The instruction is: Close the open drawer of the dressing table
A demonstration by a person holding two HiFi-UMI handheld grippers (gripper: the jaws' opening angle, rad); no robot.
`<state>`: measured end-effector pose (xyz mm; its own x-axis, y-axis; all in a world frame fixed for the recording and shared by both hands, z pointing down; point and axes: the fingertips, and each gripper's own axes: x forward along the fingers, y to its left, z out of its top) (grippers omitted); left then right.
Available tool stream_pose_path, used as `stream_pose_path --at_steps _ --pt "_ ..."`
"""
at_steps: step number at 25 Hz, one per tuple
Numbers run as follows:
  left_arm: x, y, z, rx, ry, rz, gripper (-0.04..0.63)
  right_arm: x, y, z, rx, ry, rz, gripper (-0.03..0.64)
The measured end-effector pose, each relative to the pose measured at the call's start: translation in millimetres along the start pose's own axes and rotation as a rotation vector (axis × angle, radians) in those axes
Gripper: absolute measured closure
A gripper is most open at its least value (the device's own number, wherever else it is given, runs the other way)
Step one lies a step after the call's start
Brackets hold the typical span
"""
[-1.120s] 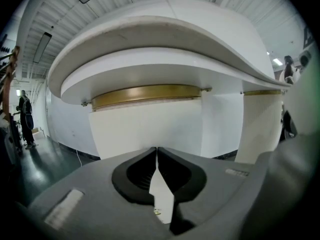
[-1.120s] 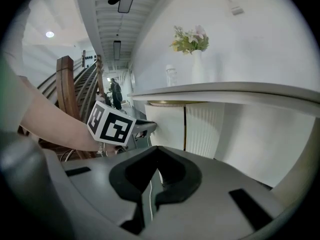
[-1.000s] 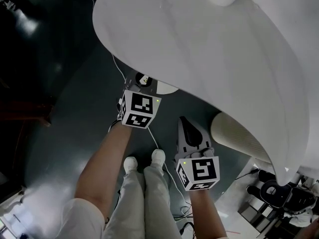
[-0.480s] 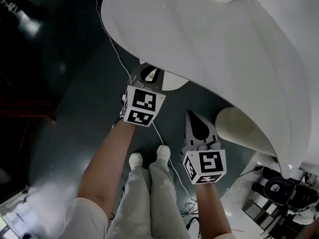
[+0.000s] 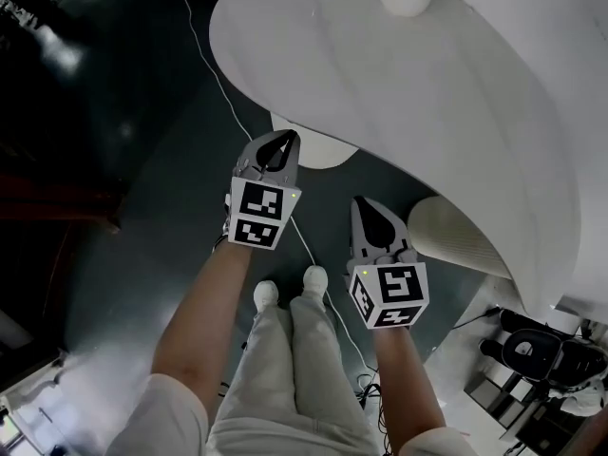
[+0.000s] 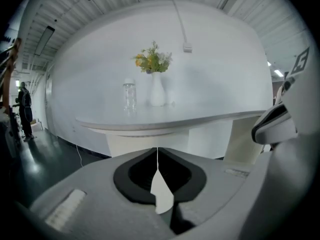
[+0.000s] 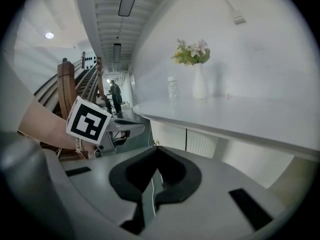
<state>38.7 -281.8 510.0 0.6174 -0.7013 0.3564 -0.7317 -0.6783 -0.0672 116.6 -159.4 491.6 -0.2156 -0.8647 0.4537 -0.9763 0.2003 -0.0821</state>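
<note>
Left gripper point(image 5: 284, 137) has risen toward table point(image 5: 456, 112) ahead | it and right gripper point(image 5: 365, 203): jaws pressed together, empty | drawer not clearly visible; probably rigid, light-sliding, push its front.

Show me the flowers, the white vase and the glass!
flowers point(image 6: 152, 61), left gripper view, on the yellow and green bunch.
vase point(image 6: 157, 93), left gripper view, on its white belly.
glass point(image 6: 129, 96), left gripper view, on its clear side.
</note>
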Motion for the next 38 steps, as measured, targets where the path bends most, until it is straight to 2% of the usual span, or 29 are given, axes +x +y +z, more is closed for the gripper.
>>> stream_pose_path --at_steps 4,8,14,23,30,38 --pt "-21 3 21 -0.027 -0.006 0.018 0.580 -13 2 23 -0.017 -0.003 -0.008 0.618" --pt "-45 12 40 -0.092 -0.019 0.056 0.580 -26 6 43 -0.038 -0.007 -0.003 0.618" --pt "-77 15 71 -0.110 -0.040 0.074 0.580 -52 12 72 -0.087 -0.015 0.005 0.618" --pt "-126 11 127 -0.076 -0.106 0.068 0.580 -92 29 114 -0.130 -0.047 0.007 0.618" --pt "-158 3 171 0.004 -0.176 0.045 0.580 -117 37 151 -0.168 -0.099 0.011 0.618" --pt "-187 3 211 0.063 -0.241 0.047 0.580 -141 28 186 -0.188 -0.165 -0.032 0.618"
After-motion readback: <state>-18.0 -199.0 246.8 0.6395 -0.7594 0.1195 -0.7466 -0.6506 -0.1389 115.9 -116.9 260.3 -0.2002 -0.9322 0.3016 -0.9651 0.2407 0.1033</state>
